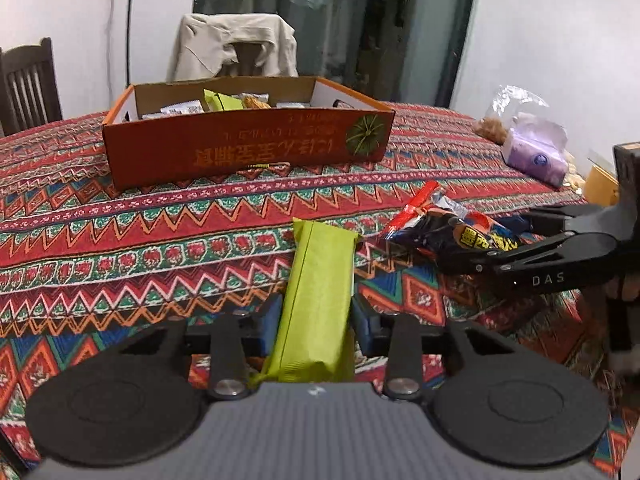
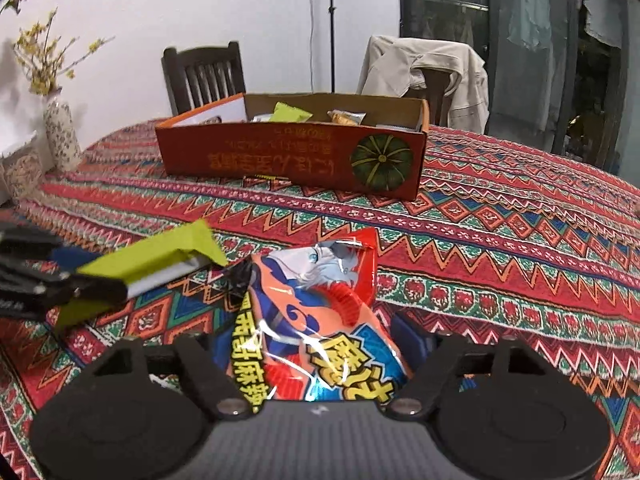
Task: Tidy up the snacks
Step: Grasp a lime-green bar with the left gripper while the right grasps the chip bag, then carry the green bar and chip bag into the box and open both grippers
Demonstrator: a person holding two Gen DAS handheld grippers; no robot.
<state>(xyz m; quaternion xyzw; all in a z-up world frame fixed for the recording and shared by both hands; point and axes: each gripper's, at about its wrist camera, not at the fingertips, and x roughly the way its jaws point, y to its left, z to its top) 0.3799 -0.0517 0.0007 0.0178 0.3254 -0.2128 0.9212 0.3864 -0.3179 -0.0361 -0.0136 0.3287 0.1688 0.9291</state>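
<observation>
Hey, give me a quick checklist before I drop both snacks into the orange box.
1. Left tool shut on the green bar: ok.
2. Right tool shut on the red and blue snack bag: ok.
3. Orange box open at the top, within view ahead: ok.
4. Free room inside the box among the snacks already there: cannot tell.
5. Both snacks lifted off the patterned tablecloth: cannot tell.
6. Yellow wrapper edge showing under the box front: not ok.

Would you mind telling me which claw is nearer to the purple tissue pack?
Right. The right claw, shut on the red snack bag, sits on the tissue pack's side; the left claw, holding the green bar, is farther away.
</observation>
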